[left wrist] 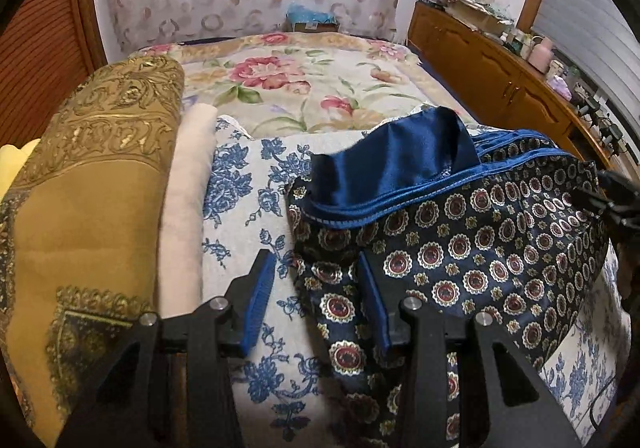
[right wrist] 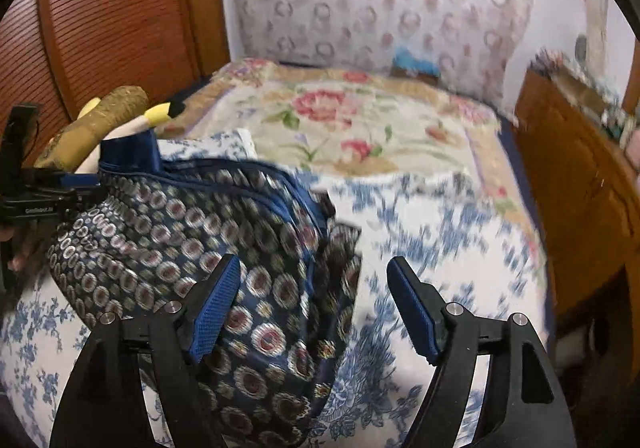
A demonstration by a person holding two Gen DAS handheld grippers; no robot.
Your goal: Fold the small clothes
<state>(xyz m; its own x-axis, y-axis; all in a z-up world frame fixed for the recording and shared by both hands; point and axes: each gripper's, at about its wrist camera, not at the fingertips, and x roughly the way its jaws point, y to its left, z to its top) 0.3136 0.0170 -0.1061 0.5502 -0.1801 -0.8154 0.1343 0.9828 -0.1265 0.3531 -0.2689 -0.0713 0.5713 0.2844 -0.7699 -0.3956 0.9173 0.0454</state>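
Note:
A navy garment [left wrist: 460, 248] with red-and-white medallions and a blue satin band [left wrist: 392, 163] lies bunched on a white sheet with blue flowers [left wrist: 240, 199]. My left gripper [left wrist: 314, 260] is open. The garment's left edge lies in its gap, and its right finger [left wrist: 374, 300] is over the cloth without pinching it. In the blurred right wrist view my right gripper [right wrist: 313, 260] stands wide open over the garment's [right wrist: 180, 232] right edge. Its left finger [right wrist: 216, 308] is above the cloth and its right finger is above the sheet [right wrist: 440, 248].
A folded ochre-gold fabric [left wrist: 92, 187] and a cream cloth [left wrist: 188, 207] lie to the left of the garment. A rose-patterned bedspread [left wrist: 300, 87] stretches behind. A wooden cabinet [left wrist: 500, 75] with clutter on top runs along the right. A slatted wooden door [right wrist: 100, 27] stands at the left.

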